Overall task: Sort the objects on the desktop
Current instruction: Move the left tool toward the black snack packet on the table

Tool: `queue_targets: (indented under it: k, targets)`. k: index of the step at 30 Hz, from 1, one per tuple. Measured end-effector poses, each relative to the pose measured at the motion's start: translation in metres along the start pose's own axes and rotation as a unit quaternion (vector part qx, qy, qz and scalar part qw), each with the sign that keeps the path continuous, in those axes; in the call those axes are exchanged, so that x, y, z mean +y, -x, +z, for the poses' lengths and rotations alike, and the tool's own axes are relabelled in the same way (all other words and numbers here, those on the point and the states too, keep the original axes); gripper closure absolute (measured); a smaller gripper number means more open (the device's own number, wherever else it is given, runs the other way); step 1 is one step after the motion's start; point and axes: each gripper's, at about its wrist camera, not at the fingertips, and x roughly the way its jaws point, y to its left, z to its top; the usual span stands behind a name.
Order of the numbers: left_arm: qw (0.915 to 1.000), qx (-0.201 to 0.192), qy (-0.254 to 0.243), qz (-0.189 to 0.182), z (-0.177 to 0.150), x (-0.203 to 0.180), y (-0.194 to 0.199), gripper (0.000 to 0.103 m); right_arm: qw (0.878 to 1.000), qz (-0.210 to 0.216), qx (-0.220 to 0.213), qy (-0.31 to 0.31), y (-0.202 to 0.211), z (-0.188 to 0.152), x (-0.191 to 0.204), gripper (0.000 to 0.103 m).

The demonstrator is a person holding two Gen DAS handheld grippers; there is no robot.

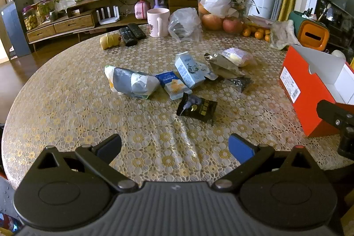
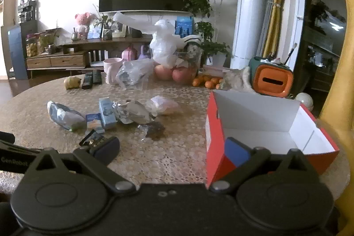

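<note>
Several snack wrappers lie mid-table: a black packet [image 1: 197, 109], a blue-yellow packet [image 1: 173, 84], a blue-white carton [image 1: 189, 70], a grey-white bag [image 1: 130, 82], silver foil [image 1: 223, 65] and a clear dark wrapper [image 1: 240, 83]. An open red box [image 1: 309, 101] with a white inside stands at the right. My left gripper [image 1: 174, 147] is open and empty, short of the black packet. My right gripper [image 2: 174, 147] is open and empty, its right finger in front of the red box [image 2: 215, 125]. The wrappers [image 2: 130, 113] lie to its left.
At the table's far side stand a pink mug [image 1: 158, 22], two remotes [image 1: 131, 33], a yellow toy [image 1: 110, 41], plastic bags [image 1: 185, 24], apples and oranges [image 1: 232, 24] and an orange-green holder [image 1: 312, 32]. A yellow giraffe figure [image 2: 338, 89] stands right of the box.
</note>
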Motion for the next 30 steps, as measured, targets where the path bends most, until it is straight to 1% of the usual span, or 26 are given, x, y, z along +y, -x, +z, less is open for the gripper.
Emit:
queue_targets:
  k: [6,11,15,24,27,30]
  targets:
    - [0.9999,-0.009,-0.01,0.0,0.002,0.0,-0.017,0.0,1.0,0.013,-0.001,0.012,-0.018,0.006,0.006,0.002]
    - [0.9996,-0.02,-0.02,-0.004,0.004,-0.002,-0.034,0.0,1.0,0.023,0.002,0.015,-0.044,0.013,0.01,0.002]
    - [0.9994,-0.023,-0.025,-0.009,0.007,-0.004,-0.053,0.0,0.999,0.02,0.009,0.023,-0.07,0.018,0.014,0.002]
    - [0.9989,-0.023,-0.037,-0.016,0.011,-0.012,-0.096,0.0,0.999,0.018,0.041,0.03,-0.133,0.015,0.015,0.003]
    - [0.9991,-0.017,-0.031,-0.023,0.012,-0.013,-0.108,0.0,0.998,0.02,0.051,0.034,-0.152,0.013,0.015,0.003]
    - [0.9992,-0.013,-0.029,-0.023,0.013,-0.015,-0.12,0.0,0.997,0.021,0.06,0.045,-0.169,0.009,0.017,0.003]
